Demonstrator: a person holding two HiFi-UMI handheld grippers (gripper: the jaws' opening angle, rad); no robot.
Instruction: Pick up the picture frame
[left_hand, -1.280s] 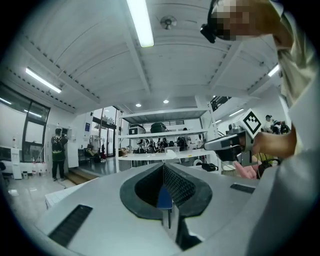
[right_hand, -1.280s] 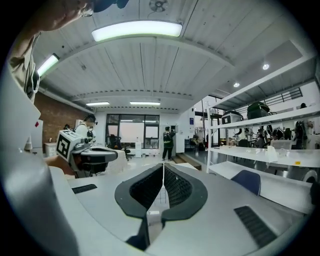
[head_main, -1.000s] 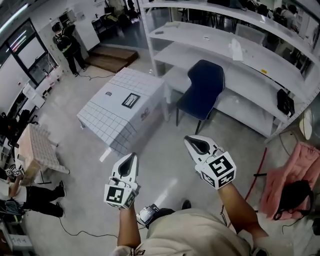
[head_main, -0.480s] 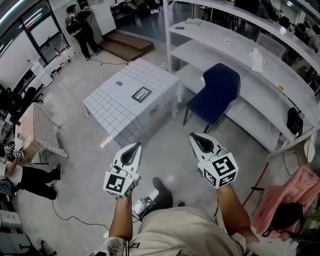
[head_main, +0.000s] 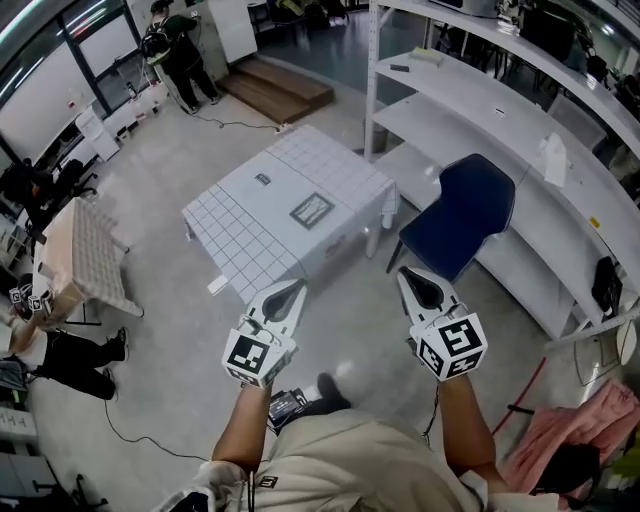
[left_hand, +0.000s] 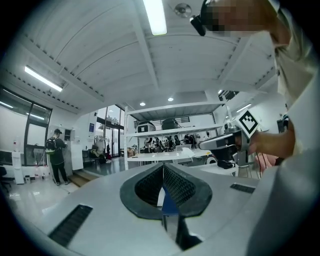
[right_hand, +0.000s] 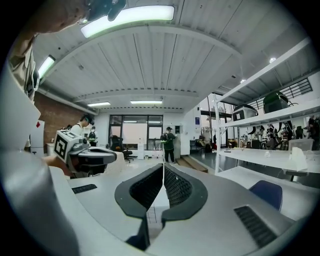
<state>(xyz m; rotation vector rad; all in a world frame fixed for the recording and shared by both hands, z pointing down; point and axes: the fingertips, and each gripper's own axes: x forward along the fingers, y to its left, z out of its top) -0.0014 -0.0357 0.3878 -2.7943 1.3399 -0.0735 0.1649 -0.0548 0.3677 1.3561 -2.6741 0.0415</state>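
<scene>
The picture frame (head_main: 311, 210), a small dark-edged rectangle, lies flat on a low table (head_main: 240, 235) covered with a white grid cloth, ahead of me in the head view. Both grippers are held out level, side by side, short of the table's near edge. My left gripper (head_main: 293, 290) (left_hand: 162, 167) has its jaws shut with nothing between them. My right gripper (head_main: 410, 275) (right_hand: 163, 167) is shut and empty as well. Neither touches the table or the frame.
A blue chair (head_main: 462, 215) stands just right of the table, under long white shelving (head_main: 480, 110). A small checked table (head_main: 85, 255) and a seated person (head_main: 60, 360) are at the left. Another person (head_main: 180, 45) stands far back by a wooden platform (head_main: 280, 88).
The table with the frame has come nearer and now lies more centrally ahead. Both grippers have travelled forward together toward it, jaws shut throughout.
</scene>
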